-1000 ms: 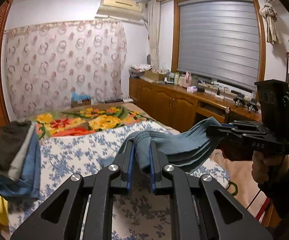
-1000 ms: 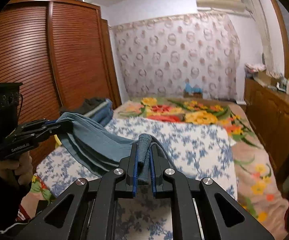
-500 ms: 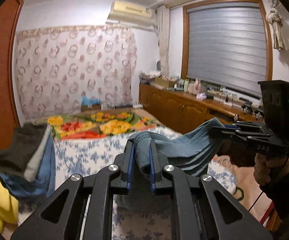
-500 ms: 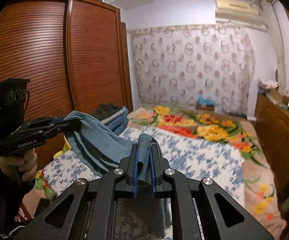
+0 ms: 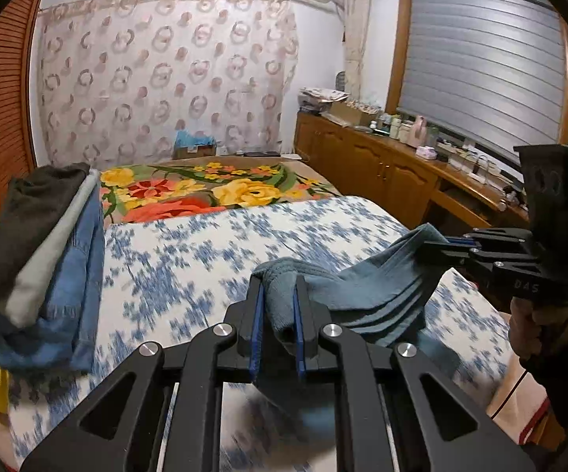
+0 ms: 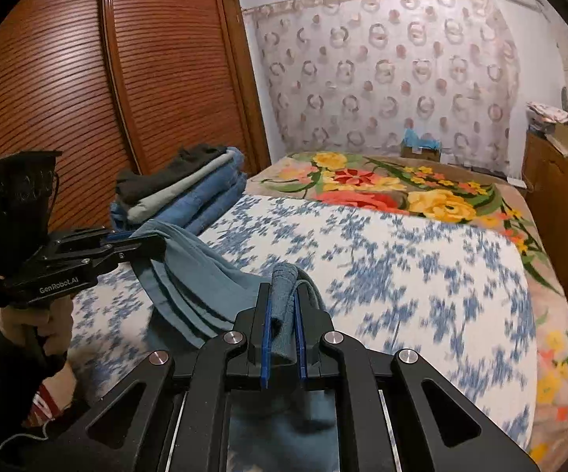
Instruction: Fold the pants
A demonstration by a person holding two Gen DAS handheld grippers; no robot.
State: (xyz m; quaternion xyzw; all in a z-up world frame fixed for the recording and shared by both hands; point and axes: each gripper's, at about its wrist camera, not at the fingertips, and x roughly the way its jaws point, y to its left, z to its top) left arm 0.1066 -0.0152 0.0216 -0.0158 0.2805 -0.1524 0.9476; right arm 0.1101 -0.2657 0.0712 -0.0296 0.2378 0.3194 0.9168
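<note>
The blue-grey pants (image 5: 370,295) hang in folds between my two grippers, held in the air above the bed. My left gripper (image 5: 278,306) is shut on one bunched end of the pants. My right gripper (image 6: 282,310) is shut on the other end of the pants (image 6: 189,275). The right gripper also shows at the right of the left wrist view (image 5: 441,246). The left gripper shows at the left of the right wrist view (image 6: 142,246). The lower part of the pants hangs below the grippers and is mostly hidden.
The bed with a blue-flowered white sheet (image 5: 213,259) lies below. A stack of folded clothes (image 6: 189,188) sits at its left edge by the brown wardrobe (image 6: 87,78). A flowered blanket (image 6: 394,188) covers the far end. A wooden cabinet (image 5: 382,165) runs along the right.
Both grippers have tilted down toward the bed with the pants still stretched between them. The view is motion-blurred. The grips have not changed.
</note>
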